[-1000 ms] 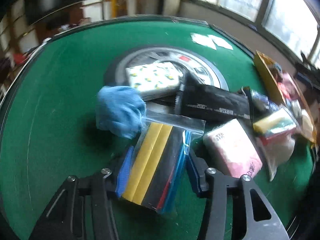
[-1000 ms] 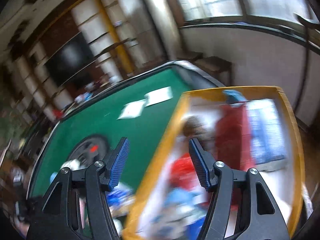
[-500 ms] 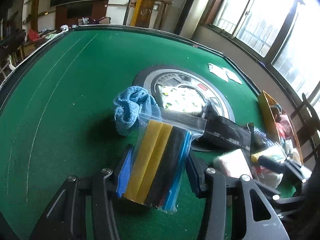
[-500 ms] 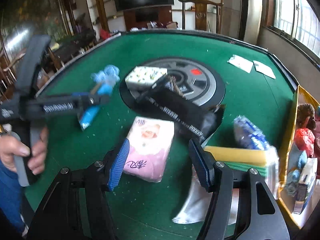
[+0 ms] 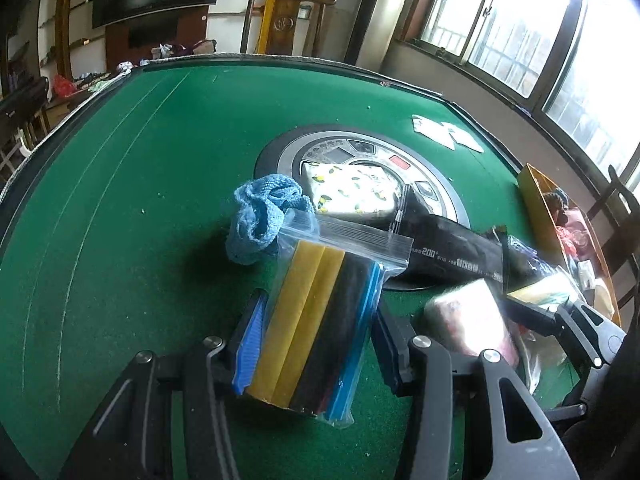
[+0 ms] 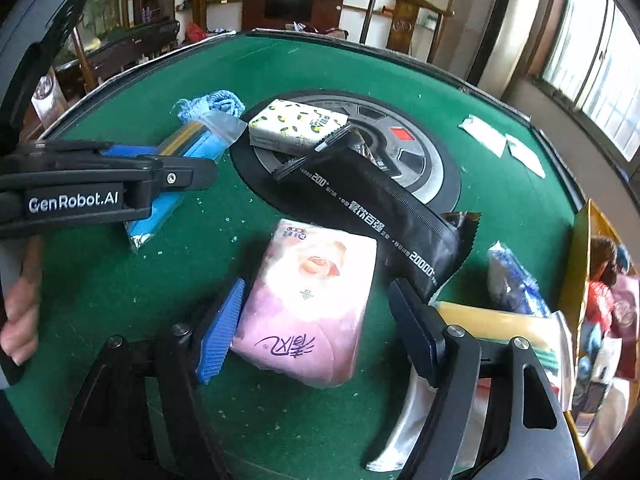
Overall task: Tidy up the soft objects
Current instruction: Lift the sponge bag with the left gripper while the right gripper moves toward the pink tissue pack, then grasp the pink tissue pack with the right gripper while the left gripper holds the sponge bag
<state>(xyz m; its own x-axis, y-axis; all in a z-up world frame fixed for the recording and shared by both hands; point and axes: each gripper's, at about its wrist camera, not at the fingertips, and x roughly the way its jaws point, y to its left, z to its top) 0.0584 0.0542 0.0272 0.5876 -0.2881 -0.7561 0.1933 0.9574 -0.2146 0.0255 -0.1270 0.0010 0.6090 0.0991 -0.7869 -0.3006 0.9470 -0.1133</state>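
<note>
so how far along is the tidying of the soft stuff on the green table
Partly done: the yellow box at the table's edge already holds several items. In hand: the left gripper is shut on the zip bag of coloured strips, and the right gripper is closing around the pink tissue pack, pads not yet pressing. Left: blue cloth, lemon-print tissue pack, black pouch, yellow sponge pack.

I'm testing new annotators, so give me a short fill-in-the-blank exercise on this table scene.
1. The left gripper is shut on a clear zip bag of ____ strips.
2. The pink tissue pack lies between the ____ gripper's closing jaws.
3. The table's felt is ____.

Missing words: foam; right; green
</note>
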